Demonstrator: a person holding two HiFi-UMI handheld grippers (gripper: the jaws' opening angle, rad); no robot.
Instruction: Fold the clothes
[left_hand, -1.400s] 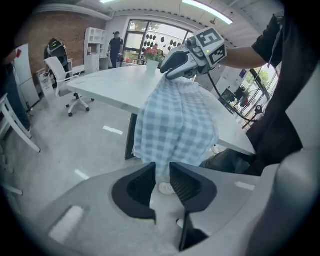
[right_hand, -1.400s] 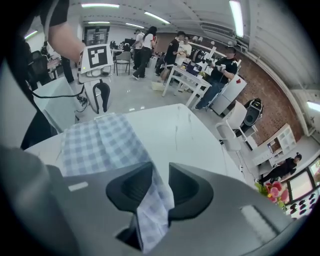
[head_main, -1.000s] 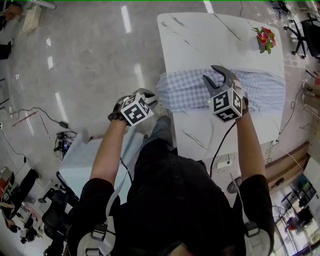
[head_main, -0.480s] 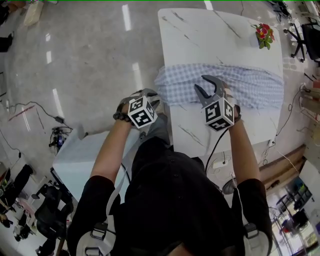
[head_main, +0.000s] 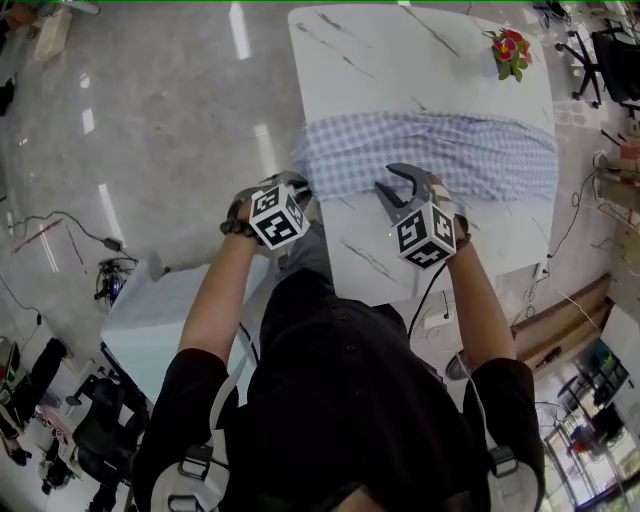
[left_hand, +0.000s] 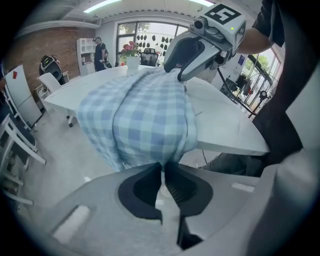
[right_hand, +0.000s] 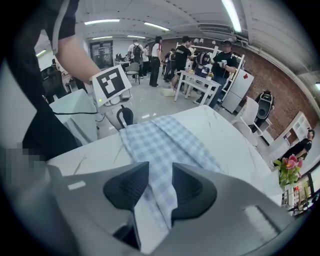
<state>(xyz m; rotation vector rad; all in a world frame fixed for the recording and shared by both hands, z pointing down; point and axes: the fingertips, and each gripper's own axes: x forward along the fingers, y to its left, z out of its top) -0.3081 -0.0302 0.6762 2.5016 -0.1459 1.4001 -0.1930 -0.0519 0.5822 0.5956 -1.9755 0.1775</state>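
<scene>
A blue-and-white checked cloth (head_main: 430, 150) lies in a band across the white marble table (head_main: 400, 60), and its left end hangs over the table's edge. My left gripper (head_main: 297, 187) is at that hanging end. In the left gripper view its jaws (left_hand: 163, 164) are closing and nearly together, with the hem of the cloth (left_hand: 145, 115) pinched at their tips. My right gripper (head_main: 386, 177) sits at the cloth's near edge, about mid-table. Its jaws (right_hand: 160, 167) stand apart and are slowly closing, with a strip of cloth (right_hand: 160, 140) between them; the pads do not press on it.
A pot of red flowers (head_main: 508, 48) stands at the table's far right corner. A pale low table (head_main: 150, 310) is on the floor under my left arm, with cables (head_main: 60, 225) beyond it. Office chairs (head_main: 610, 50) stand at the far right. Several people (right_hand: 180, 55) stand in the background.
Both grippers have drawn back toward the table's near side. The left one has come right to the cloth's hanging end and its jaws have closed. The right one has slid left along the near edge.
</scene>
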